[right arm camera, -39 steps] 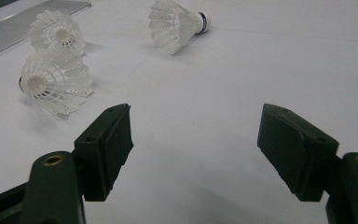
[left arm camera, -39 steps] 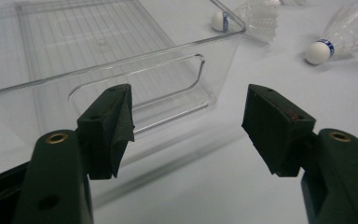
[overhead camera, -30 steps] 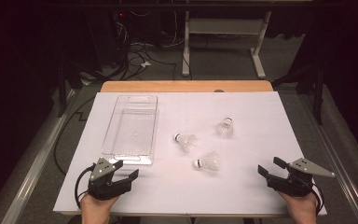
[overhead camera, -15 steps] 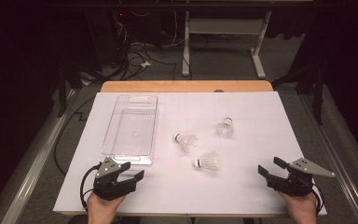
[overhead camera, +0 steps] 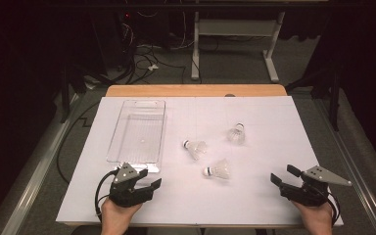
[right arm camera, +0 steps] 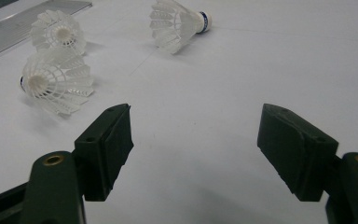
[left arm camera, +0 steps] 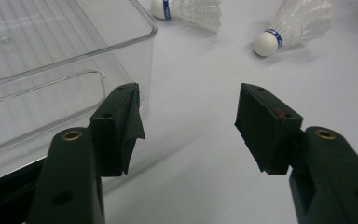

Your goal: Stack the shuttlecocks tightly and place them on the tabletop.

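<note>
We hold both grippers low at the near edge of the table (overhead camera: 274, 117). The left gripper (overhead camera: 144, 183) sits just near of the clear bin (overhead camera: 138, 131); its jaws have just been closing a little, yet they stand spread with nothing between them. The right gripper (overhead camera: 285, 175) is at the near right, jaws spread wide and empty.

Three shuttlecocks lie mid-table, right of the bin and well apart from both grippers. The left shuttlecock (overhead camera: 195, 148) lies on its side, cork pointing far-left, skirt near-right. The near shuttlecock (overhead camera: 218, 170) also lies flat, its long axis running left to right with the cork at the left. The far shuttlecock (overhead camera: 236, 133) points its cork far and its skirt toward us; we cannot tell whether it lies quite flat.

We judge them very light, with thin skirts that would crush or bend under a hard squeeze, and apt to roll on the smooth sheet. The firm cork, or the neck just behind it, looks the safest place to pinch, gently, across the long axis.
</note>
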A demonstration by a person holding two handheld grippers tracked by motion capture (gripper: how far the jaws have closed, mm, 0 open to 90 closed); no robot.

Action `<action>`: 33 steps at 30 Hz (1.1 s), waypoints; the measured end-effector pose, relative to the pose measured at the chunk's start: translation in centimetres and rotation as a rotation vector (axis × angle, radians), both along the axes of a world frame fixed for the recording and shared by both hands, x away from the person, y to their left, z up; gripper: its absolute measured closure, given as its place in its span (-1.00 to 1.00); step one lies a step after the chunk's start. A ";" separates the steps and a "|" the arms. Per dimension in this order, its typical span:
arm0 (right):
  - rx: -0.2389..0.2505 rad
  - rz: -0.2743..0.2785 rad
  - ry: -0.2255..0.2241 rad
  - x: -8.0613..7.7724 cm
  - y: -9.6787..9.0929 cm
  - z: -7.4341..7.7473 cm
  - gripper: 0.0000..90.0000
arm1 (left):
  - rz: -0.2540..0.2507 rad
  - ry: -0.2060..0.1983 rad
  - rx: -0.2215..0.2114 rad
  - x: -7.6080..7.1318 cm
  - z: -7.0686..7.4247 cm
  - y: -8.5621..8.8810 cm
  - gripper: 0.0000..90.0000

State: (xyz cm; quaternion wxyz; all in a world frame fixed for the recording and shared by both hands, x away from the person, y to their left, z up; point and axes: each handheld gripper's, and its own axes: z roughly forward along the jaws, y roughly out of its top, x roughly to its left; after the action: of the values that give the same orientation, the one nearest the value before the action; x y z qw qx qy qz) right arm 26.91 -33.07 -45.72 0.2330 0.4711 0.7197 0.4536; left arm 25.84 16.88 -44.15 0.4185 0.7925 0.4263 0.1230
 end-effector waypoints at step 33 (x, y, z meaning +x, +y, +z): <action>0.003 0.016 0.005 0.0 0.1 0.0 -0.40 | -0.063 0.039 0.007 2.4 0.3 -3.8 -0.06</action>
State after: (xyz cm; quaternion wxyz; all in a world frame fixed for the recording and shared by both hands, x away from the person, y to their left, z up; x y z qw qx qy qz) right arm 26.95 -33.00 -45.75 0.2270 0.4670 0.7231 0.4555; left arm 28.24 13.12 -43.85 0.4113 0.8091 0.4087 0.0957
